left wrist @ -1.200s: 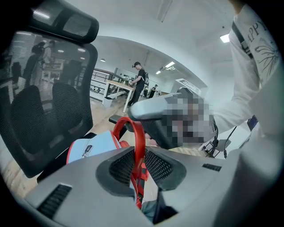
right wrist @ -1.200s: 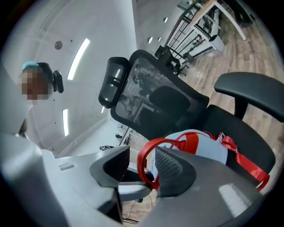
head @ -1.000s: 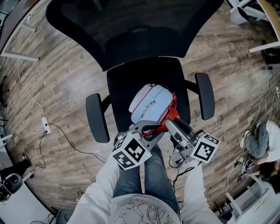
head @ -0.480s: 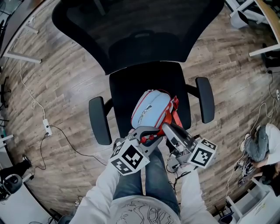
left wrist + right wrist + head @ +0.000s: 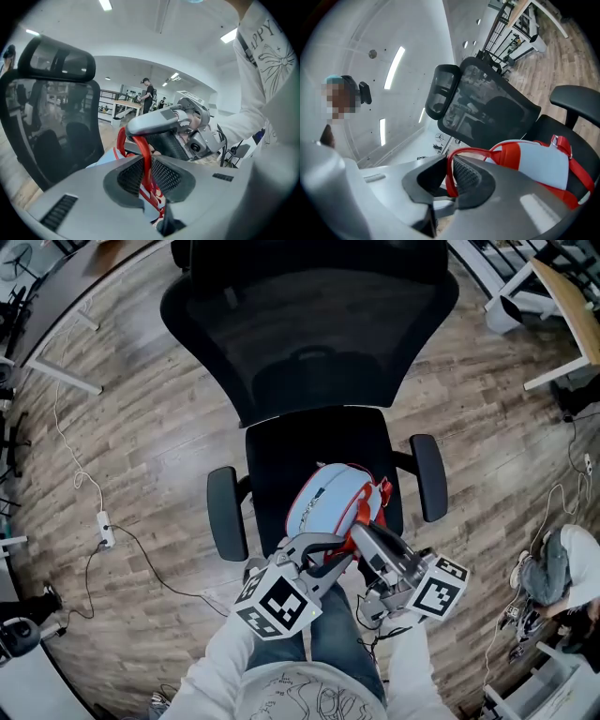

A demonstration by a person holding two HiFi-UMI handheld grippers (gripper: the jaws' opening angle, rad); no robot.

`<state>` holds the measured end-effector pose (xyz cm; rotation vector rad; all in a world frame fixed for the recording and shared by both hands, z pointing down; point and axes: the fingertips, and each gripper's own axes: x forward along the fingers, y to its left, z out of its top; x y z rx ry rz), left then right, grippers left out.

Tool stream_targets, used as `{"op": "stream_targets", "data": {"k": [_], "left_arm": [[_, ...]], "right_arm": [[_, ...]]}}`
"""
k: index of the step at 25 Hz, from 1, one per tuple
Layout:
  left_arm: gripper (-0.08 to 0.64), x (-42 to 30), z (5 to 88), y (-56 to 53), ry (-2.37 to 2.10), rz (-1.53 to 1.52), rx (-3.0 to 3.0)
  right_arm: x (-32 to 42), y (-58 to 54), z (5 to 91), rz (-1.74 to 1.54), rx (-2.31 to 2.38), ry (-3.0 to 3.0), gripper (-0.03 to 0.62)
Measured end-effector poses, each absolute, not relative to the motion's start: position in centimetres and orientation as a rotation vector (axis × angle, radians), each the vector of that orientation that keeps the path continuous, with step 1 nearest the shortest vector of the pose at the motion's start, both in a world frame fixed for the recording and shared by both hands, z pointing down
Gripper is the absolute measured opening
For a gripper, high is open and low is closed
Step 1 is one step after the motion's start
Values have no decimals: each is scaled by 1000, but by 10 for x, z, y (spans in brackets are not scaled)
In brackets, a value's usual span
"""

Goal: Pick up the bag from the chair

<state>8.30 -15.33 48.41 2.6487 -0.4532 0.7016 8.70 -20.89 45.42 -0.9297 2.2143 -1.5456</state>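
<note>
Both sets of tongs are pinching the bag's red strap. The left tongs have their ribbed pads pressed onto a red loop that rises between them. The right tongs are clamped the same way on a red handle that arches up from the bag. The two meet almost tip to tip at the 6 o'clock edge of the seat.

The wooden floor spreads out all around. The black office chair stands on it with its mesh backrest at 12 o'clock and its armrests at 3 and 9 o'clock of the seat.

The bag is light blue with red trim and sits over the front half of the seat, towards 5 o'clock. I cannot tell whether it rests there or hangs just clear. From the right tongs' side, its blue body lies low against the black cushion.

A white power strip lies on the floor at 9 o'clock, well apart from the chair, with a dark cable trailing from it.
</note>
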Motion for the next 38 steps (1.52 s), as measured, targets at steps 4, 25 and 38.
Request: {"op": "stream_targets", "data": {"k": [4, 25, 38], "left_arm": [[52, 78, 438, -163, -514, 692, 2732], [52, 31, 278, -73, -927, 572, 2874], [54, 19, 255, -16, -846, 485, 2939]], "right_arm": [[81, -217, 405, -1442, -870, 2280, 52], [26, -123, 240, -1166, -540, 2518, 64], [17, -63, 215, -1061, -633, 2509, 67]]}}
